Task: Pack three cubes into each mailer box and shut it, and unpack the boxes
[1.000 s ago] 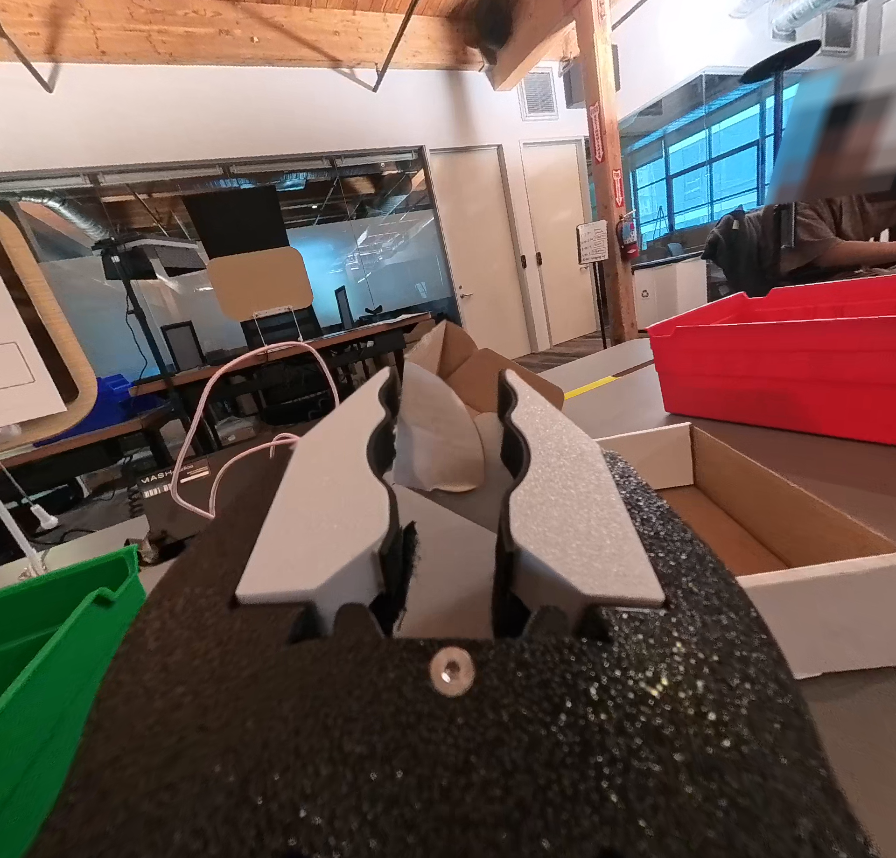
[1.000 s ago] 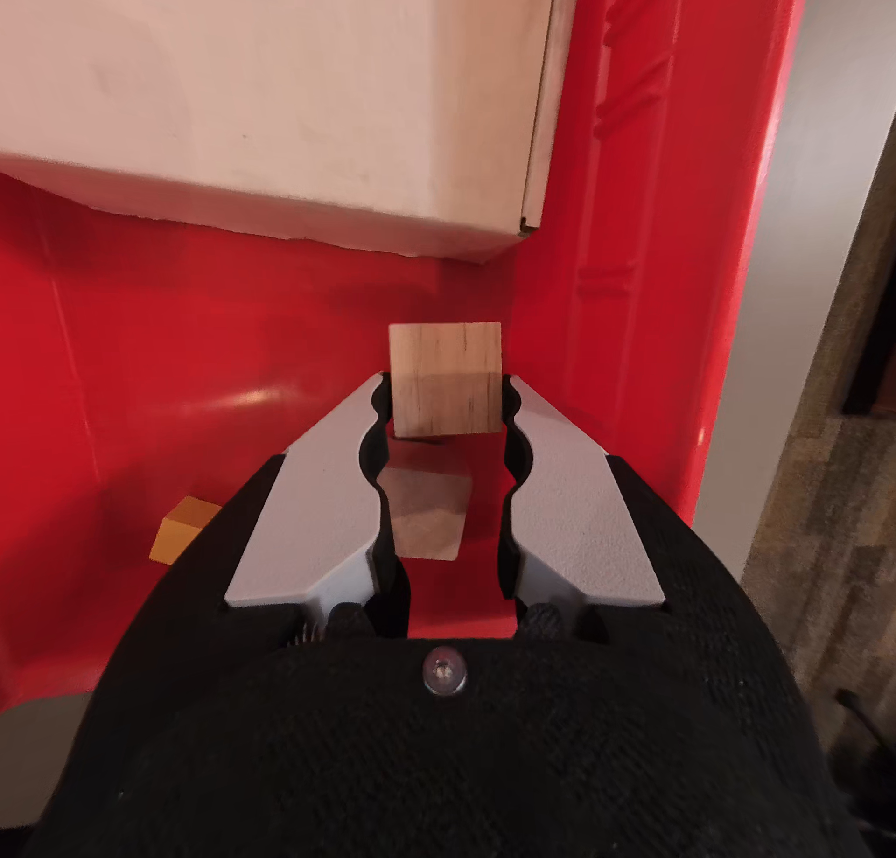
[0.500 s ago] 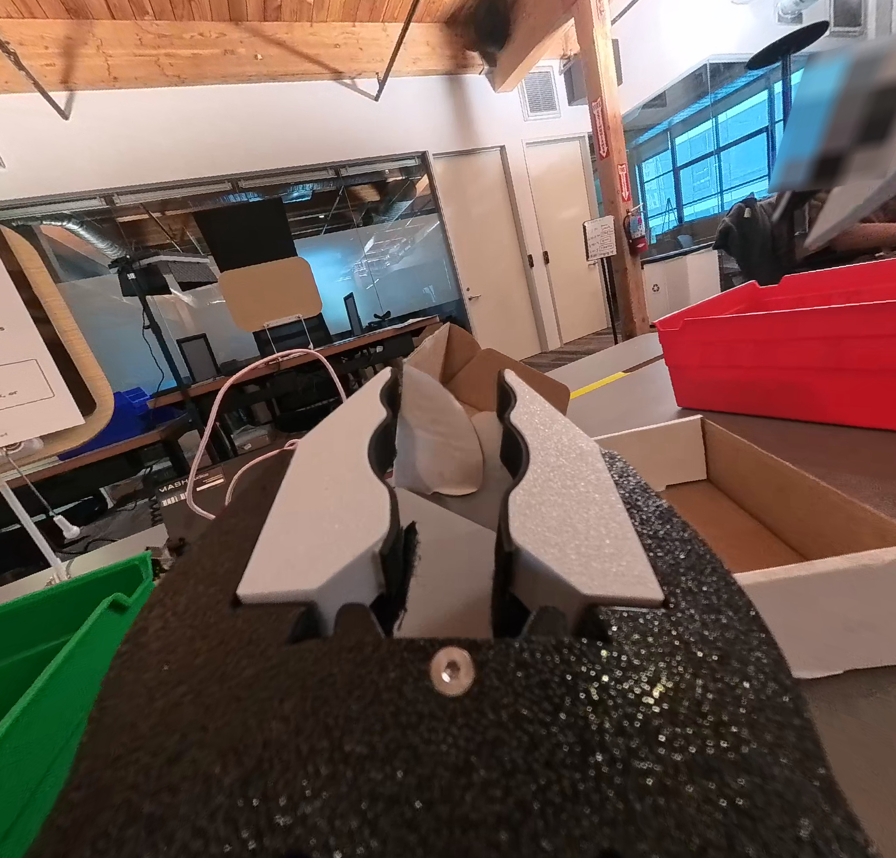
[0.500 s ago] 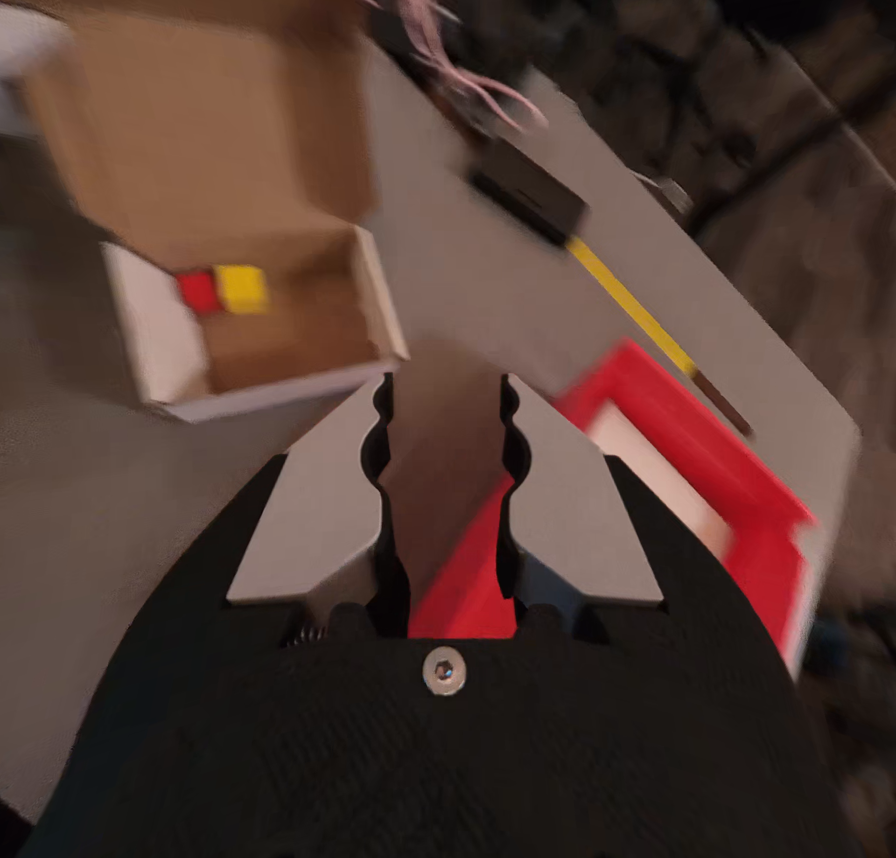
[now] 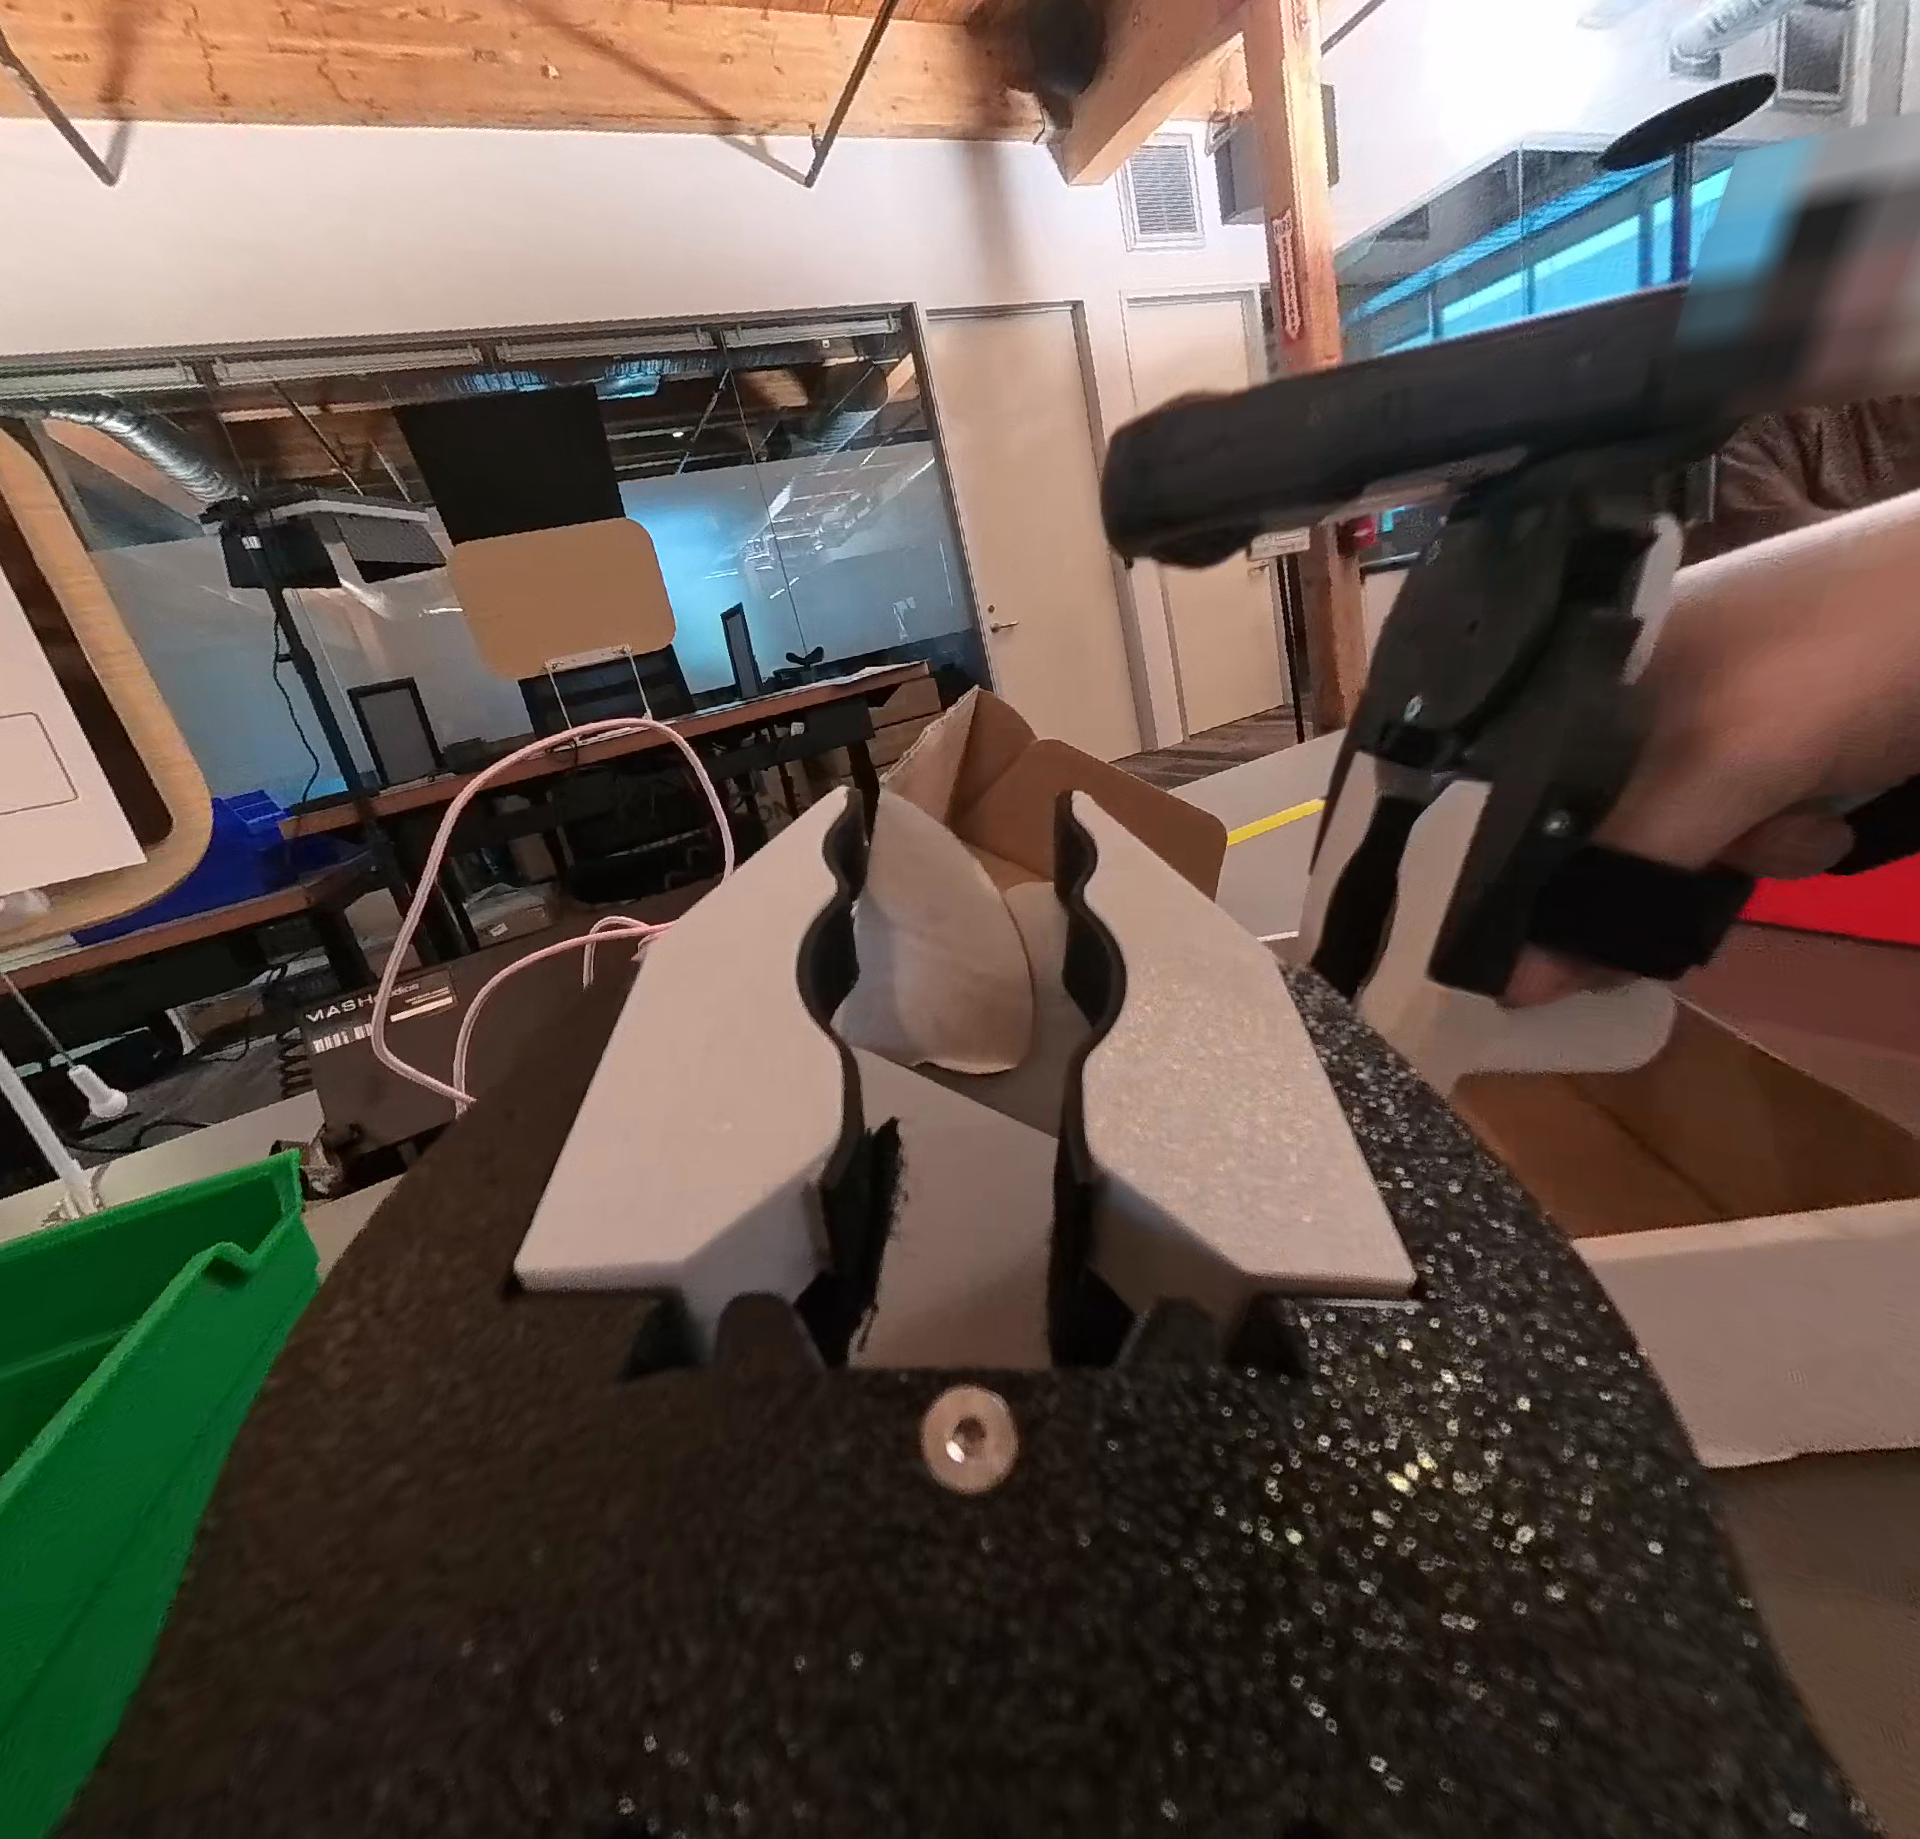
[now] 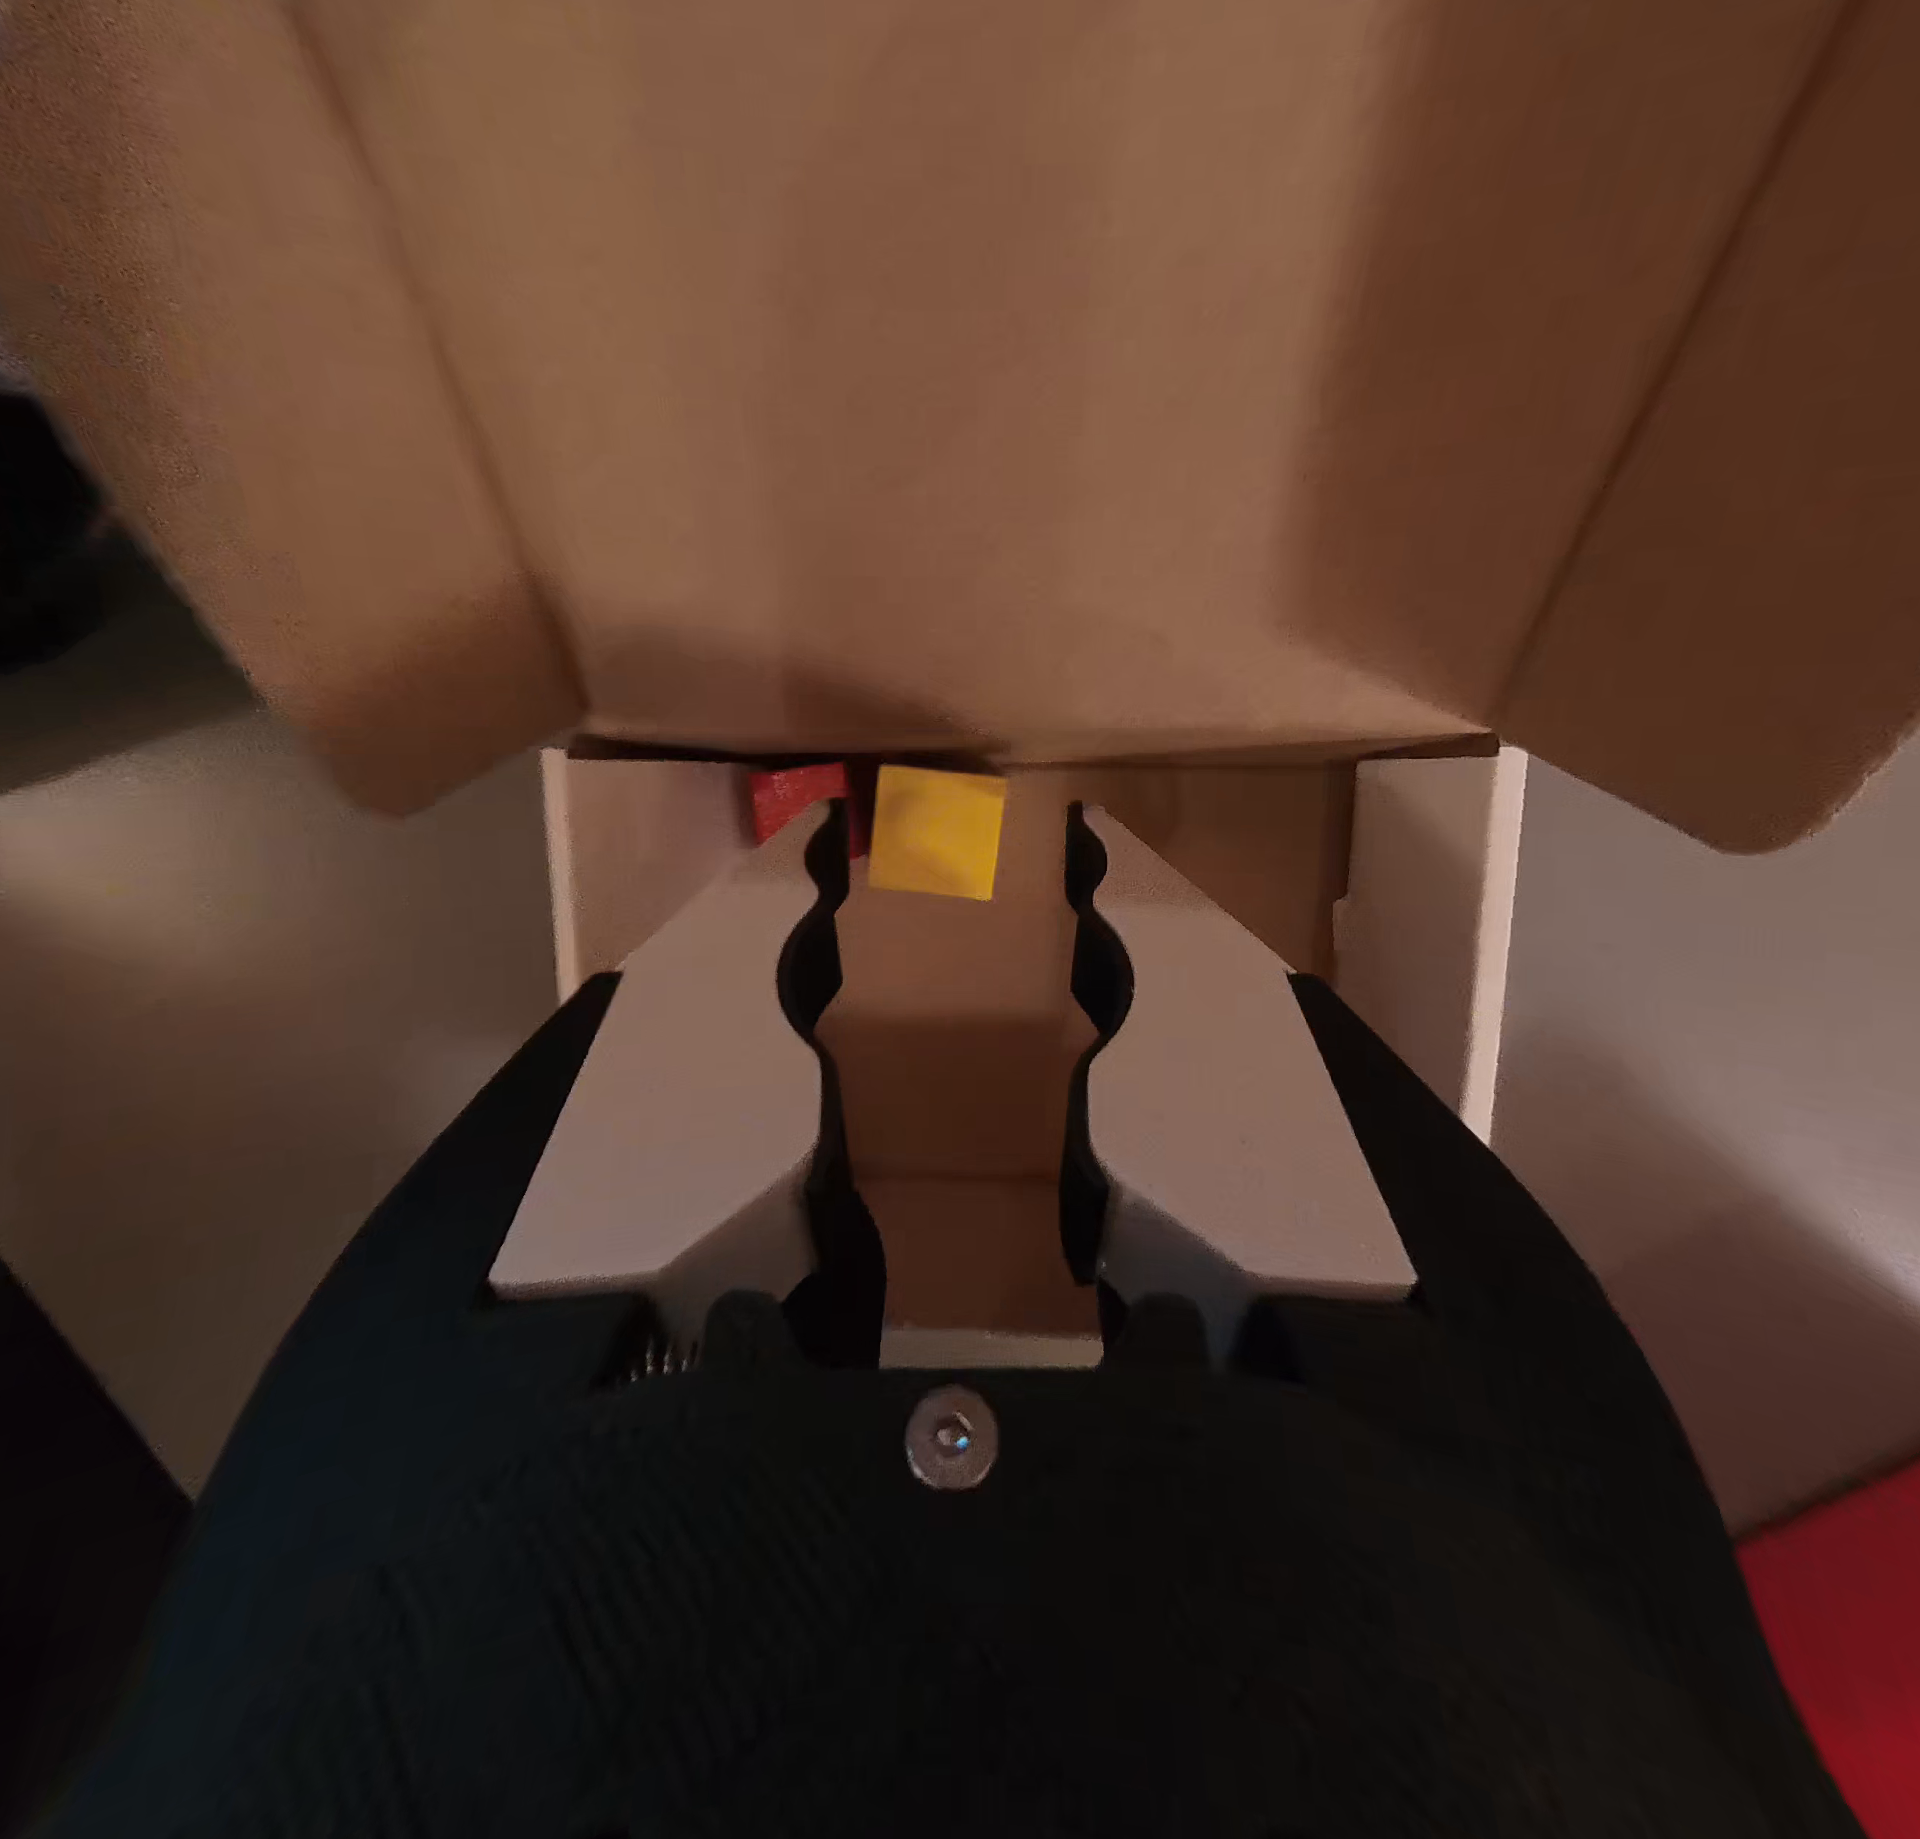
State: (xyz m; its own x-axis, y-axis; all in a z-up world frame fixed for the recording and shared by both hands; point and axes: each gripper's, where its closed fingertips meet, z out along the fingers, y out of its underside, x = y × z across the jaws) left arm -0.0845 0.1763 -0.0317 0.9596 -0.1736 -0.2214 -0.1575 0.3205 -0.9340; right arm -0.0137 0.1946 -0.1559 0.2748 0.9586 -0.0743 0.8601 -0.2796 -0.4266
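While the right hand-held gripper [image 6: 948,833] hangs over the open mailer box [image 6: 1423,958], its jaws stand apart with nothing between them. The yellow cube [image 6: 933,833] lies on the box floor just beyond the fingertips, against the far wall under the raised lid [image 6: 987,335], with the red cube [image 6: 790,797] touching it on the left. No pad presses on either. A third cube is not visible in the box, so packing here looks unfinished.

The left hand-held gripper [image 5: 956,916] rests low over the bench [image 5: 1278,792], also open; a pale cardboard flap [image 5: 935,958] of another box stands between its fingers [image 5: 717,1010], but whether a pad touches it cannot be told. From this side the right tool and the hand [image 5: 1766,709] holding it show above the white box wall [image 5: 1756,1322].

Judging by looks, the cubes are small, rigid painted wood: light, unlikely to crush, a little slick on flat faces. Squeezing two opposite faces squarely should hold best; the neighbouring red cube leaves little room on that side. The box is thin cardboard, light and bendy, best taken at a flap edge.
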